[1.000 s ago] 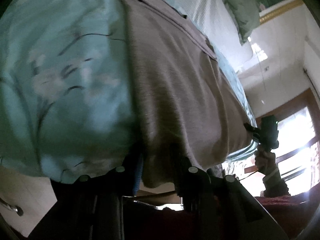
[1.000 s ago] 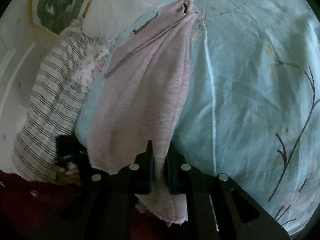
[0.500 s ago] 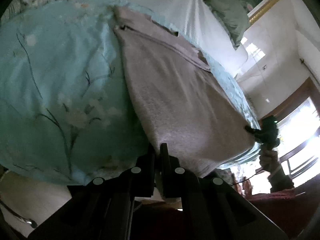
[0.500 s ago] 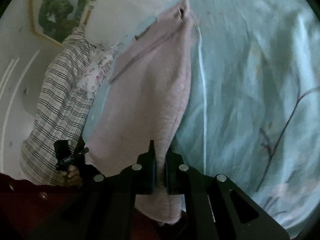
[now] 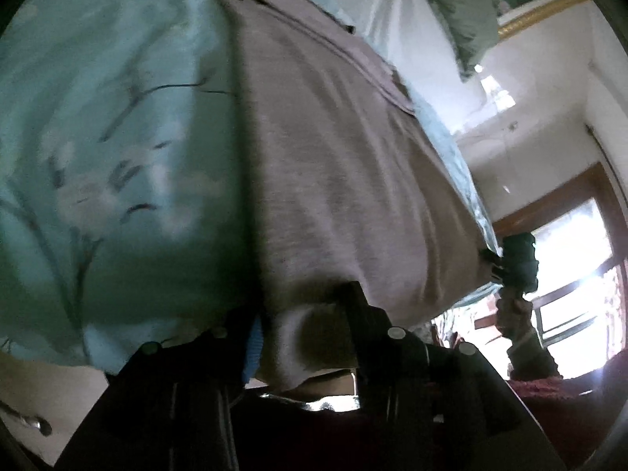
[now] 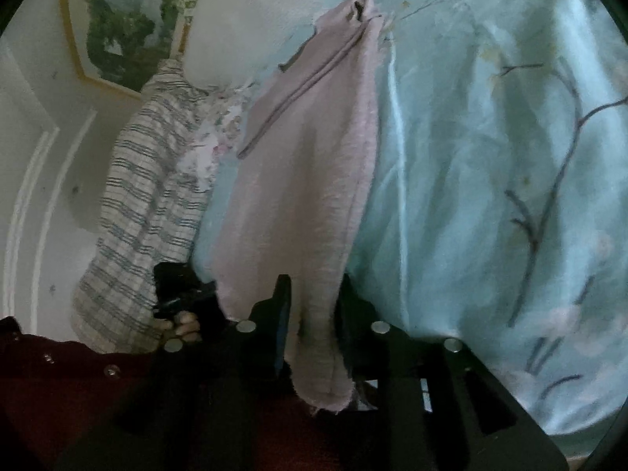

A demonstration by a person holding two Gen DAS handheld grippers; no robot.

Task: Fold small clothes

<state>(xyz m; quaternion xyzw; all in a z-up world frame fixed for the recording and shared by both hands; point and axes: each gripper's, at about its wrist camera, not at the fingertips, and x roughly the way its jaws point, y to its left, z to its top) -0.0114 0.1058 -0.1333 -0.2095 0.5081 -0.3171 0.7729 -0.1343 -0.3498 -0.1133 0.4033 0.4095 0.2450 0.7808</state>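
**Both grippers let go of the mauve garment at the bed's near edge**

Left wrist view: the left gripper (image 5: 304,314) has its jaws parting around the near hem of a mauve knit garment (image 5: 345,165), which lies stretched away from the camera along a pale blue floral bedspread (image 5: 110,149). A fold of the hem sits loose between the fingers, no longer pinched flat as it was half a second ago, when the jaws stood almost together. At the far right, against a bright window (image 5: 577,274), the person's other hand carries the right gripper (image 5: 500,263) at the garment's opposite near corner.

From the right wrist view the right gripper (image 6: 314,294) is likewise opening, where a second ago it nipped the cloth tight; a hanging corner of the garment (image 6: 314,180) now droops between its spread fingers and past the bed's edge. A checked cloth (image 6: 129,219) lies bunched beside a white pillow (image 6: 243,35) (neither is part of the work just now).

The release suggests the garment has been laid out and smoothed on the bedspread, ready for a first fold. The dangling hem will probably need regripping or tucking up before that fold can be made cleanly.
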